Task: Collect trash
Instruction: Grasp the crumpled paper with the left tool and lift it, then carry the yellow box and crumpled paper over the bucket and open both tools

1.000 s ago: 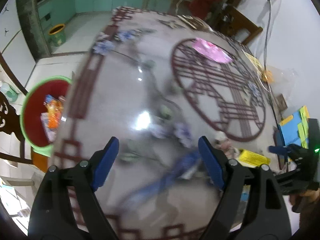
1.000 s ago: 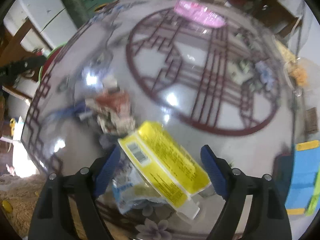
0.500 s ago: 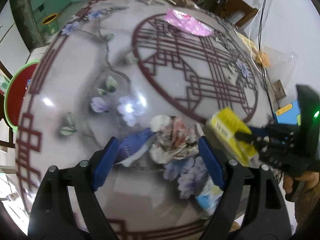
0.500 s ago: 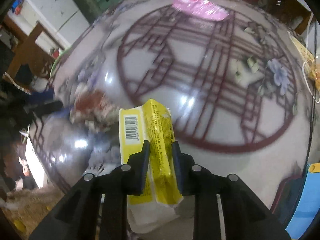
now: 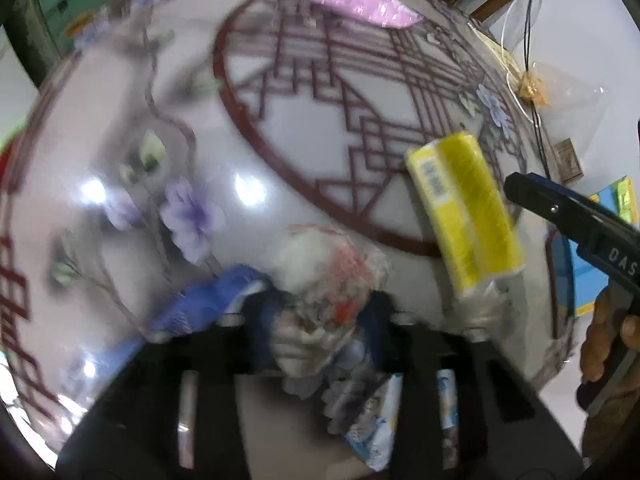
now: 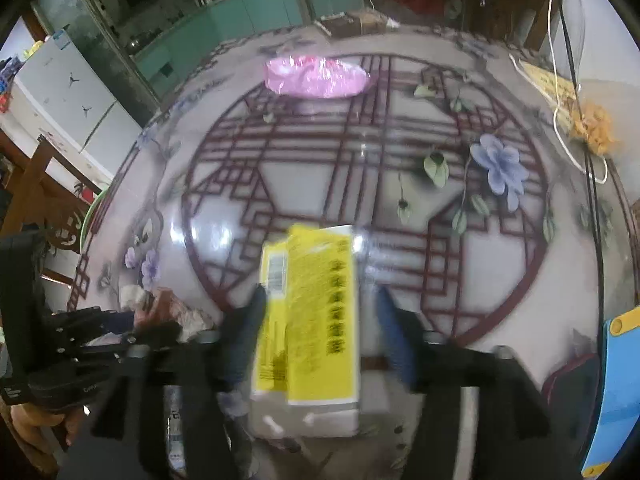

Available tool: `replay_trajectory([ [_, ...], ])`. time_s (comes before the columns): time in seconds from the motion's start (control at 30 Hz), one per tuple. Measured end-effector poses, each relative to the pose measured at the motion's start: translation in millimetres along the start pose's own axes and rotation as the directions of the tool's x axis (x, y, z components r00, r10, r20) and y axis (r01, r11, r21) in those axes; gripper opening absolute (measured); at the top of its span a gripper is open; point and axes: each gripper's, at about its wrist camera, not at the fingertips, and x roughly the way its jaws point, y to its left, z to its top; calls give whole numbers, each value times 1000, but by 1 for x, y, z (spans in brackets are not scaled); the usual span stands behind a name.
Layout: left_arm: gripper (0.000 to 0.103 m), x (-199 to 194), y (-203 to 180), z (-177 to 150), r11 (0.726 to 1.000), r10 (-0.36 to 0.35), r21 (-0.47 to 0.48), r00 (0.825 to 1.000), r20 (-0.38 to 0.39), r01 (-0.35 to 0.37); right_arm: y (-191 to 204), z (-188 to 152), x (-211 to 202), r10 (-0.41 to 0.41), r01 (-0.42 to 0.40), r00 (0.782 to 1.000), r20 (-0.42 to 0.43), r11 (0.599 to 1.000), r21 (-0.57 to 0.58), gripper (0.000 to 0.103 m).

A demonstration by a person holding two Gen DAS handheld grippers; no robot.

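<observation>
Your left gripper (image 5: 316, 312) is closing on a crumpled white-and-red wad (image 5: 324, 276) of trash, its blue pads (image 5: 262, 312) pressed against either side of it on the round patterned table (image 5: 120, 128). A blue wrapper (image 5: 208, 304) lies just left of those tongs, and a pale blue-and-white packet (image 5: 376, 424) sits beneath them, close to the table's near edge. Your right gripper (image 6: 320, 320) is opening: the yellow packet (image 6: 316, 312) stands between its spread jaws with a clear gap on the right side (motion blur hides whether the left pad still touches). In the left wrist view that same yellow packet (image 5: 464, 216) appears to the right of the left tongs, with the right tool's black body (image 5: 580, 224) and your hand (image 5: 608, 340) farther right. A pink foil bag (image 6: 316, 76) lies well ahead of both tongs, on the far part of the table.
</observation>
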Motion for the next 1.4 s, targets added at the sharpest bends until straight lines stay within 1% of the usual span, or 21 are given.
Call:
replay_trajectory([
  [0.1,28,-18,5,5,1000,7,-25,998,57,-5,1,1,10,6,-6,1000,-31,1000,5,71],
  [0.2,28,-42,11,14,999,30,-43,992,126,-25,5,-1,22,21,-21,998,-62,1000,11,71],
  [0.27,28,-58,15,19,998,44,-58,985,168,-34,8,-3,29,35,-34,996,-79,999,5,70],
  [0.3,28,-63,18,21,997,49,-63,982,182,-38,10,-3,31,29,-30,996,-90,1000,-3,60],
  [0.33,28,-71,19,24,997,57,-65,978,203,-44,11,-3,33,25,-26,995,-97,1000,-6,43],
  [0.37,28,-78,19,27,996,66,-64,973,221,-53,12,-3,36,29,-29,993,-117,1000,-1,40],
  [0.4,28,-86,20,29,996,77,-63,967,243,-63,12,-3,35,37,-36,992,-122,999,6,40],
  [0.57,28,-112,22,35,994,101,-80,947,305,-81,24,7,10,56,-57,998,-40,998,-12,39],
  [0.77,28,-127,26,33,992,122,-74,932,342,-103,44,24,-31,67,-63,994,82,997,-51,39],
  [0.97,28,-135,32,29,992,126,-67,925,359,-109,68,36,-55,84,-71,985,151,993,-90,39],
  [1.23,28,-143,54,24,991,127,-80,923,363,-105,100,42,-56,116,-97,980,161,988,-121,39],
  [1.4,28,-148,75,20,991,123,-89,924,363,-97,123,44,-50,116,-95,982,151,986,-136,40],
])
